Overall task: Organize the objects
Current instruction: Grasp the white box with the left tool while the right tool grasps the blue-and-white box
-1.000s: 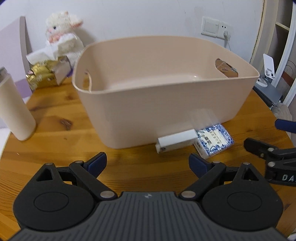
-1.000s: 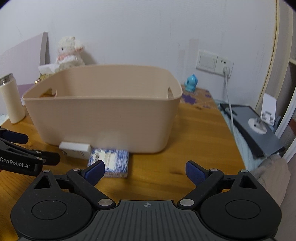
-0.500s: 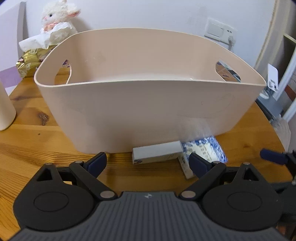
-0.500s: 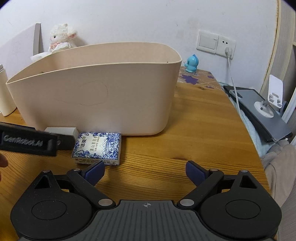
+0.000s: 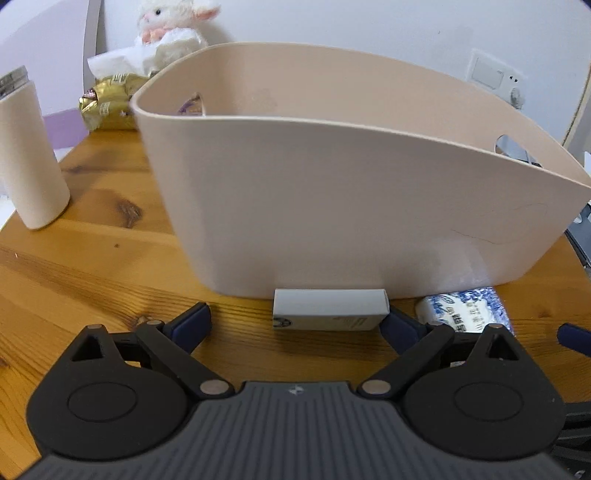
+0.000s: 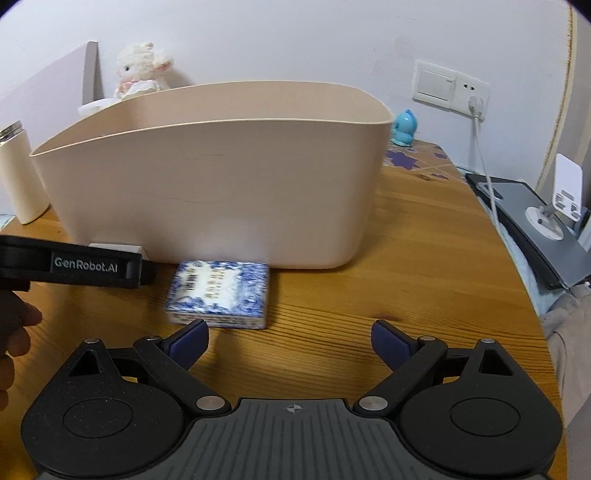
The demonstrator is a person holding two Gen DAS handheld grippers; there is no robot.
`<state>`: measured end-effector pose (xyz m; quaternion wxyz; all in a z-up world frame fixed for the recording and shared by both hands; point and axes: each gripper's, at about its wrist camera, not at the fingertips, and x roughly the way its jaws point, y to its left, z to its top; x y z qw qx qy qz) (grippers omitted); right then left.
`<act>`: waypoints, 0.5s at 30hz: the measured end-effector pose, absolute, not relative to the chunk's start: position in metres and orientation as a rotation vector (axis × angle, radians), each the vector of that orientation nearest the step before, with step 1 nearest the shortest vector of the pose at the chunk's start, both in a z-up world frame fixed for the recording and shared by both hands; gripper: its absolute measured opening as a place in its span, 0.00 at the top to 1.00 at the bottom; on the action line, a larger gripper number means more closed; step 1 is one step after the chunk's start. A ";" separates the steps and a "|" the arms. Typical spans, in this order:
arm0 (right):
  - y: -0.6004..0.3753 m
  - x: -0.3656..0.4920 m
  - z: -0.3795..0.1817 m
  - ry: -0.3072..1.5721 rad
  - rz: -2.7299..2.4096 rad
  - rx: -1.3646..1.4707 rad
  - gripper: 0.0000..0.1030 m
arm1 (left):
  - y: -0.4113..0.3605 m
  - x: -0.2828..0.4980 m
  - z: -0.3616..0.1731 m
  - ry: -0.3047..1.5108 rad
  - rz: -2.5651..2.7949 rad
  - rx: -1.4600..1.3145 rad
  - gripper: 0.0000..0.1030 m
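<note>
My left gripper (image 5: 297, 323) was spread wide and held nothing. The small white box (image 5: 330, 309) lay between its blue fingertips (image 5: 192, 323), flat on the wooden table (image 5: 92, 266), with its long side against the foot of the beige basket (image 5: 332, 206). The right-hand pad sat just beside the box's end; whether it touched, I could not tell. From the right wrist camera only a sliver of that box (image 6: 115, 248) showed behind the left gripper's (image 6: 147, 271) black finger, and part of my hand (image 6: 14, 332) was at the picture's left edge.

My right gripper (image 6: 290, 338) was also wide open and empty. The blue-and-white patterned packet (image 6: 219, 293) lay on the table (image 6: 406, 280) just ahead of its left fingertip, close to the basket's (image 6: 221, 177) near wall but not clearly touching it. In the left view the same packet (image 5: 463, 310) sat to the right of the white box, a small gap between them.

The basket stood upright in the middle of the table, and I could not see its floor. A cream tumbler (image 5: 27, 155) stood near the table's left edge. Behind the basket, toward the far left corner, were a gold pack (image 5: 107, 107) with tissue (image 5: 114, 62) and a plush lamb (image 5: 173, 26). A blue figurine (image 6: 403, 127) stood near the far right corner.
</note>
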<state>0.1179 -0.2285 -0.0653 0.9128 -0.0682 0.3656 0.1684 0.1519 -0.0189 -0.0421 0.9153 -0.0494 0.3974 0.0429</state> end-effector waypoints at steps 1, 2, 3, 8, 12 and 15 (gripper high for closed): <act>-0.226 0.118 -0.065 0.753 0.351 -0.142 0.06 | -0.016 0.151 -0.042 0.823 0.089 -0.096 0.05; -0.223 0.117 -0.065 0.753 0.358 -0.144 0.05 | -0.014 0.150 -0.043 0.819 0.080 -0.088 0.05; -0.221 0.117 -0.066 0.755 0.365 -0.147 0.04 | -0.013 0.150 -0.043 0.819 0.072 -0.082 0.05; -0.208 0.118 -0.070 0.765 0.382 -0.161 0.03 | -0.006 0.147 -0.045 0.811 0.042 -0.060 0.05; -0.201 0.122 -0.072 0.769 0.384 -0.156 0.03 | -0.006 0.148 -0.046 0.803 0.029 -0.043 0.06; -0.196 0.125 -0.073 0.758 0.390 -0.160 0.06 | -0.007 0.147 -0.046 0.789 0.036 -0.025 0.17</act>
